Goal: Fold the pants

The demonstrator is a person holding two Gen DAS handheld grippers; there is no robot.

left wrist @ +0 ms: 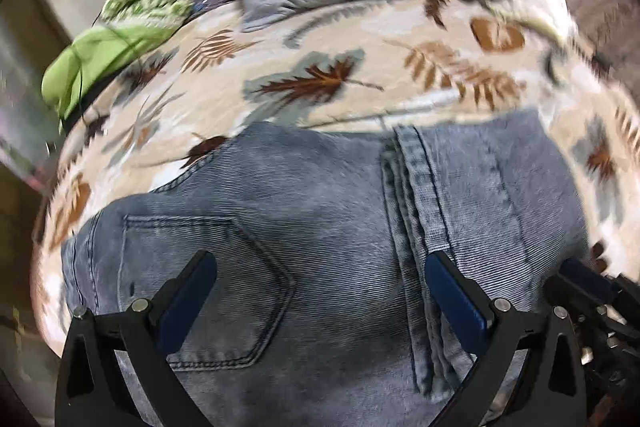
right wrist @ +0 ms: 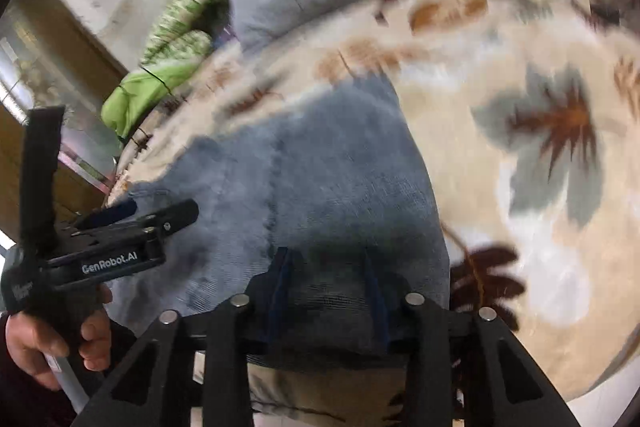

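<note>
Jeans (left wrist: 320, 227) lie folded on the leaf-print bedspread (left wrist: 360, 75), back pocket (left wrist: 208, 291) up. The left gripper (left wrist: 320, 291) hovers over them, jaws spread wide. The right gripper (right wrist: 326, 291) pinches the denim's near edge.

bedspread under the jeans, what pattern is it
Cream bedspread printed with brown, tan and grey-blue leaves; clearest in the left wrist view.
</note>
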